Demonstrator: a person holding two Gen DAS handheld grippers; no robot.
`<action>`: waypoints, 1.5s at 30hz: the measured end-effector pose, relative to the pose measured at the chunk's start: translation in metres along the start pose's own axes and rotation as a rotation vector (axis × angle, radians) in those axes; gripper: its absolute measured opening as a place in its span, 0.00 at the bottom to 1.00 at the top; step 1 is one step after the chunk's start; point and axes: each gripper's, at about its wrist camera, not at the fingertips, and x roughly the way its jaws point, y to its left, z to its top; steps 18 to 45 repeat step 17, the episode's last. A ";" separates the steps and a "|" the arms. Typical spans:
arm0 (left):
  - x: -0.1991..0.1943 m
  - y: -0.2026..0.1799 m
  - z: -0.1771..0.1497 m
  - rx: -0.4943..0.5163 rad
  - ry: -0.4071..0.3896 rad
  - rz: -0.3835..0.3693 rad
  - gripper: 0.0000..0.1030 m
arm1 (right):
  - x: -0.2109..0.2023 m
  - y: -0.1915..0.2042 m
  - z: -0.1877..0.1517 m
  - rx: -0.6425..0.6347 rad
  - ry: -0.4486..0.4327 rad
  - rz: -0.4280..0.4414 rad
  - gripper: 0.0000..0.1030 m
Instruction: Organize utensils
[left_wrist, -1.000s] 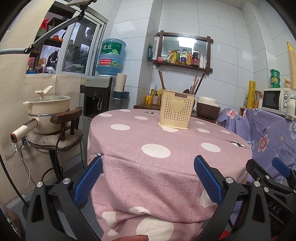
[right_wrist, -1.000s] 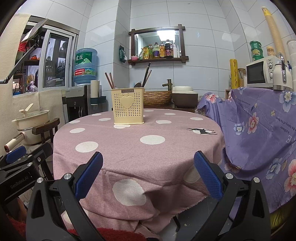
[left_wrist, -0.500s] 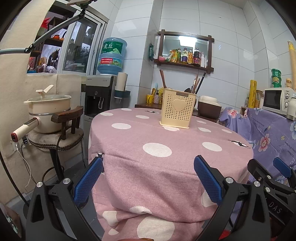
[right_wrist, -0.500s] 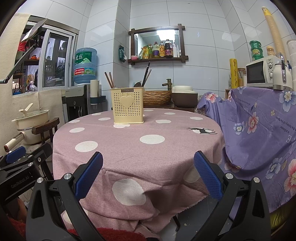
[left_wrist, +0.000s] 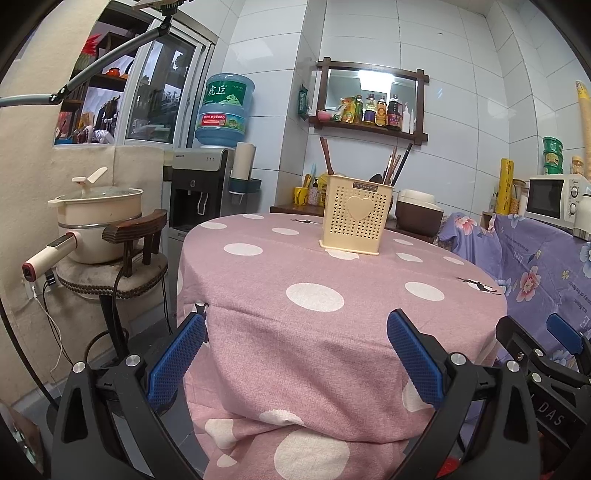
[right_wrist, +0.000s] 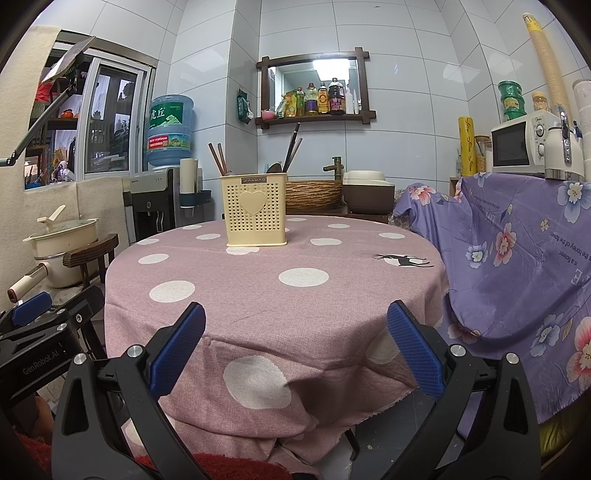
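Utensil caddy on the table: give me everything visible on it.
The utensil caddy is a cream-yellow box, plastic by its look, standing upright on the pink polka-dot tablecloth toward the far side. Its front is perforated with small holes around a raised solid heart, with a dark label strip at the rim. Brown chopsticks stick out at its left, darker chopsticks and what looks like a spoon at its right. Nothing else touches it; both grippers are far off.

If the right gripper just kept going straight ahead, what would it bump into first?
Probably the pink tablecloth at the table's near edge: the right gripper, open and empty, sits about level with it. The utensil holder stands farther back, slightly left.
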 end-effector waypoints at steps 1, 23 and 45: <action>0.000 0.000 -0.001 -0.001 0.002 0.001 0.95 | 0.000 0.000 0.000 0.000 0.000 0.000 0.94; 0.003 0.003 -0.001 -0.015 0.027 0.020 0.95 | 0.000 0.000 0.000 -0.001 0.000 0.000 0.94; 0.003 0.003 -0.001 -0.015 0.027 0.020 0.95 | 0.000 0.000 0.000 -0.001 0.000 0.000 0.94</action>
